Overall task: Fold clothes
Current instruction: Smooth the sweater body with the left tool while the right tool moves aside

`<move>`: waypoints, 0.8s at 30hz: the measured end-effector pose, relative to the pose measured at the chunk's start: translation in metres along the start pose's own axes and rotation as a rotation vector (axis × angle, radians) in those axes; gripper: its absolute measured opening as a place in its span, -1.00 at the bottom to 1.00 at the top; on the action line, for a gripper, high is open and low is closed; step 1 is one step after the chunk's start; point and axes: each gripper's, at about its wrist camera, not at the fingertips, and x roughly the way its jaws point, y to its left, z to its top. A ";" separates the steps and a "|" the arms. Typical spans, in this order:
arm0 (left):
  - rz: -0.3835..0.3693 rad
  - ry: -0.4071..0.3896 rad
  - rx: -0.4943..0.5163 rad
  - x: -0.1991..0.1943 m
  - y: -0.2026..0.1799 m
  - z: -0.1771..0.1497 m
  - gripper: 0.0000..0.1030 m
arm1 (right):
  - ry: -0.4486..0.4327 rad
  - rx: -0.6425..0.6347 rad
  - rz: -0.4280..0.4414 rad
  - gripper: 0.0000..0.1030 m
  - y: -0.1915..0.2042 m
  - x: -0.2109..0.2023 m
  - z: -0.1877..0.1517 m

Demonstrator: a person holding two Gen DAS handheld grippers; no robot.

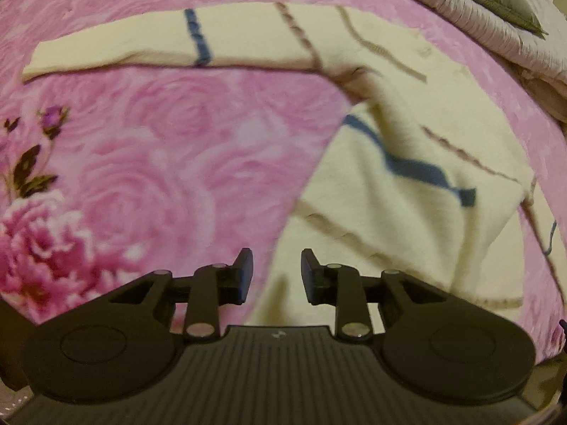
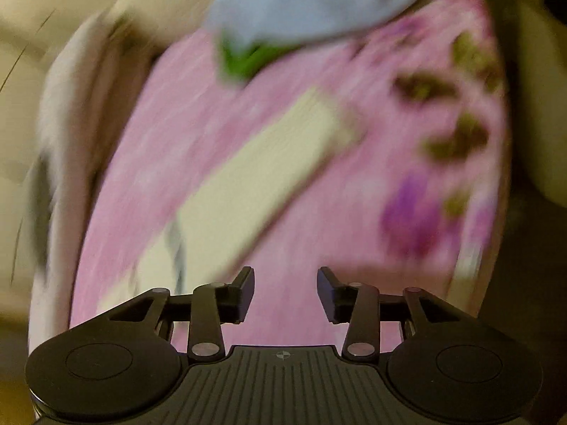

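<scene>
With both my left claw (image 1: 276, 276) and right claw (image 2: 285, 294) apart and empty, the cream striped knit sweater (image 1: 407, 184) sprawled toward the bed's far edge could bunch if I grab one layer.

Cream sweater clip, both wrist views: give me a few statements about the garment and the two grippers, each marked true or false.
1. The cream sweater lies on a pink floral bedspread. True.
2. The left gripper is clamped on the sweater. False: its jaws are apart and hold nothing.
3. One sleeve is stretched out flat. True.
4. The sweater is plain, with no stripes. False: it has blue and brown stripes.
5. The right gripper holds a light blue cloth. False: it is open and empty; that cloth lies farther off.
</scene>
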 end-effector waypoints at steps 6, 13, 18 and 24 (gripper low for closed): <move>-0.089 0.069 -0.031 0.013 0.031 -0.011 -0.39 | 0.314 -0.164 0.097 -0.16 0.024 0.000 -0.118; -0.213 0.113 -0.162 0.040 0.053 -0.021 -0.16 | 0.411 -0.178 0.097 -0.16 0.031 0.020 -0.176; -0.324 0.121 -0.115 0.044 0.042 -0.018 -0.90 | 0.376 -0.286 0.073 -0.87 0.044 0.015 -0.190; -0.384 -0.141 0.074 -0.052 0.024 -0.028 -0.91 | 0.247 -0.454 0.297 -0.89 0.094 -0.047 -0.178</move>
